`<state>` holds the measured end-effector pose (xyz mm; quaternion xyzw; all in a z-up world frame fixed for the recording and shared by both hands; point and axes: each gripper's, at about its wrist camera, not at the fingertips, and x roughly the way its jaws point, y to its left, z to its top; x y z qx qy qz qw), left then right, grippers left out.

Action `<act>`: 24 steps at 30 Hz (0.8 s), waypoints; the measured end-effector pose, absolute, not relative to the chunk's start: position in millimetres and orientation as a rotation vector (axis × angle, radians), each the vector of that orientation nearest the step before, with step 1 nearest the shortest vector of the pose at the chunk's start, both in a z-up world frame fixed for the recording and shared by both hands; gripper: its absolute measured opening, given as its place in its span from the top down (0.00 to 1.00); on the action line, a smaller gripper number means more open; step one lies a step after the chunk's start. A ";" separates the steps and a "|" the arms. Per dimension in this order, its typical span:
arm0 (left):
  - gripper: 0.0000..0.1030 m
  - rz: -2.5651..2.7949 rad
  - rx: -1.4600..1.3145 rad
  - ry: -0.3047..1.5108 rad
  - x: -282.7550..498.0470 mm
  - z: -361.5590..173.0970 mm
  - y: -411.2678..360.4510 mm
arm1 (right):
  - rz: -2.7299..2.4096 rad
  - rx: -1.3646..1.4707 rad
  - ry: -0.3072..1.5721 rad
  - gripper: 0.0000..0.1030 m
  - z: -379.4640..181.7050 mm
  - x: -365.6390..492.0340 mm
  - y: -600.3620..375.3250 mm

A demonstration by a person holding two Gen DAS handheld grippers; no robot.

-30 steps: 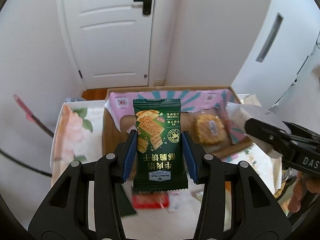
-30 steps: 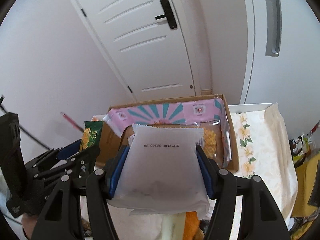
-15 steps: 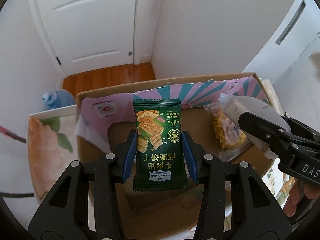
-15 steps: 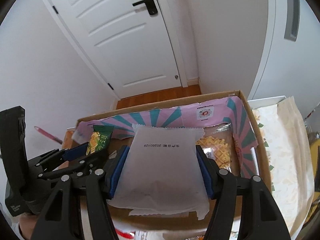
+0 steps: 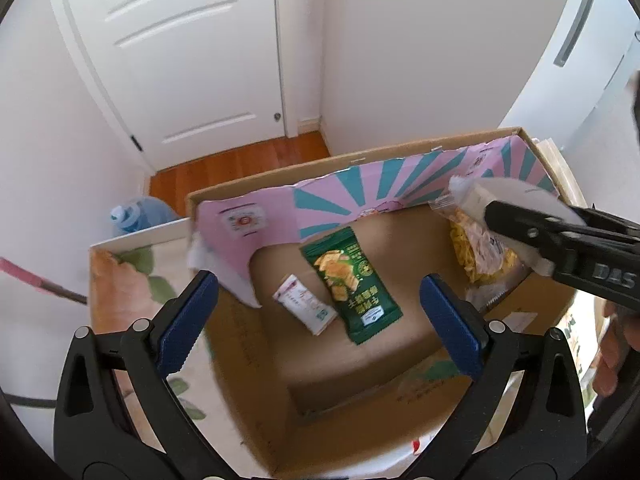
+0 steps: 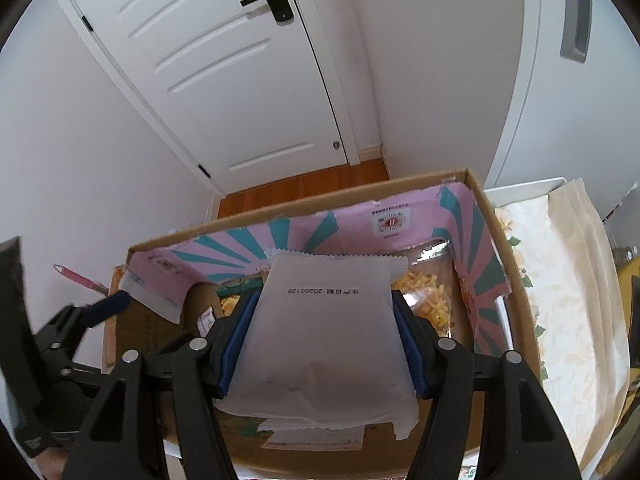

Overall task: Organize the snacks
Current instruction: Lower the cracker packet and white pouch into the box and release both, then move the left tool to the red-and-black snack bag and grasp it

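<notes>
My left gripper [image 5: 318,314] is open and empty above the cardboard box [image 5: 256,340]. The green cracker packet [image 5: 350,282] lies flat on the box floor beside a small white sachet [image 5: 304,310]. My right gripper [image 6: 324,340] is shut on a white snack packet [image 6: 324,344] and holds it over the box [image 6: 496,232]; it also shows in the left wrist view [image 5: 516,216] at the right. A clear bag of yellow snacks [image 5: 476,252] lies at the box's right side, also visible in the right wrist view [image 6: 428,296].
The box has a pink and teal liner [image 5: 360,196] along its back wall. It stands on a floral tablecloth [image 6: 560,264]. A blue water jug [image 5: 136,216] sits on the floor behind, before a white door [image 5: 180,60]. A pink stick [image 5: 40,280] lies left.
My left gripper has opened and the green cracker packet has dropped onto the box floor. Both grippers have moved forward over the box; the right still holds the white packet.
</notes>
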<state>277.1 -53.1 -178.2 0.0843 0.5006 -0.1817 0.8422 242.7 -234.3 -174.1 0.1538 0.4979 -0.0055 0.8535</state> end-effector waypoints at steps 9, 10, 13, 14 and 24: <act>0.03 -0.335 0.130 1.033 267.8 -160.4 -27.3 | 0.057 0.329 1.072 0.26 -188.9 261.4 -219.2; 0.03 -0.328 0.131 1.028 266.1 -159.4 -24.2 | 0.055 0.316 1.032 0.14 -184.6 260.0 -217.2; 0.03 -0.315 0.120 1.016 259.7 -155.5 -16.8 | 0.066 0.301 1.003 0.12 -177.5 256.7 -216.2; 0.03 -0.314 0.112 1.012 257.1 -154.1 -14.1 | 0.064 0.304 1.002 0.12 -177.1 255.2 -217.0; 0.03 -0.233 0.070 0.950 213.7 -128.4 0.4 | 0.094 0.304 0.946 0.12 -153.1 221.0 -223.9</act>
